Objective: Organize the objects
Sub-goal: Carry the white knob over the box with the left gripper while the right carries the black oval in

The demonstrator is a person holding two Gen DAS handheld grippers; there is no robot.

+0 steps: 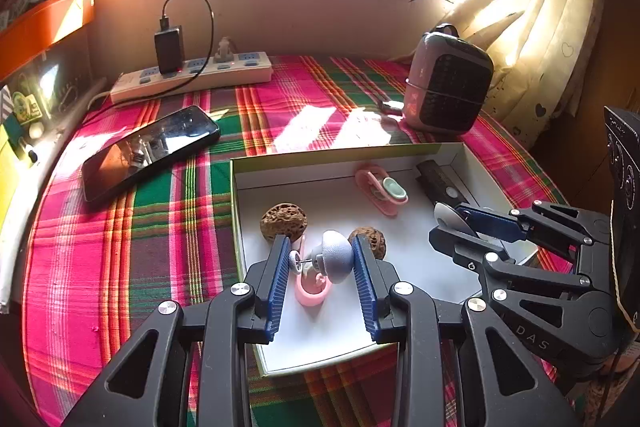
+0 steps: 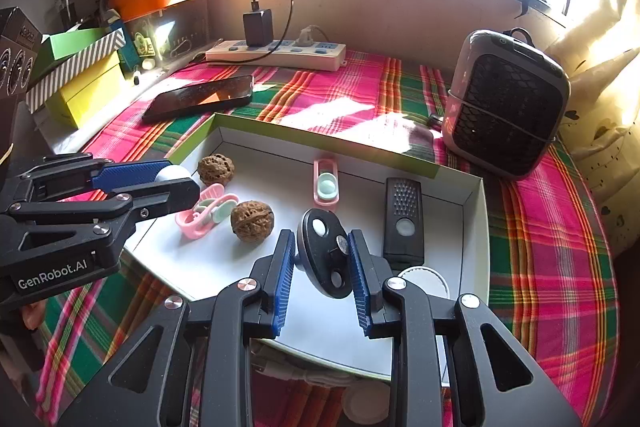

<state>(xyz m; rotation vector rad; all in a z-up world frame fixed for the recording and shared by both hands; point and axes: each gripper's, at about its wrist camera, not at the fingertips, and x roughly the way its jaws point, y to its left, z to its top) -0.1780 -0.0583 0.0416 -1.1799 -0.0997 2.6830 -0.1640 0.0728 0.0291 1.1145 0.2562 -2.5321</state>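
Note:
A white box (image 1: pixel 400 283) with a green rim (image 2: pixel 320 135) lies on the plaid cloth. It holds two walnuts (image 1: pixel 284 221) (image 2: pixel 253 220), two pink clips (image 1: pixel 382 191) (image 2: pixel 326 183) and a black remote (image 2: pixel 404 223). My left gripper (image 1: pixel 322 265) is shut on a grey-white mushroom-shaped gadget (image 1: pixel 336 257) above a pink clip (image 1: pixel 312 291) in the box. It also shows in the right wrist view (image 2: pixel 160 183). My right gripper (image 2: pixel 322 263) is shut on a black oval device (image 2: pixel 324 253) over the box's near side. It also shows in the left wrist view (image 1: pixel 460 223).
A phone (image 1: pixel 150 149) lies left of the box. A power strip (image 1: pixel 192 73) with a charger sits at the back wall. A small heater (image 2: pixel 508 103) stands at the back right. Stacked boxes (image 2: pixel 80 75) stand at the left. A white round lid (image 2: pixel 426 281) lies by the box.

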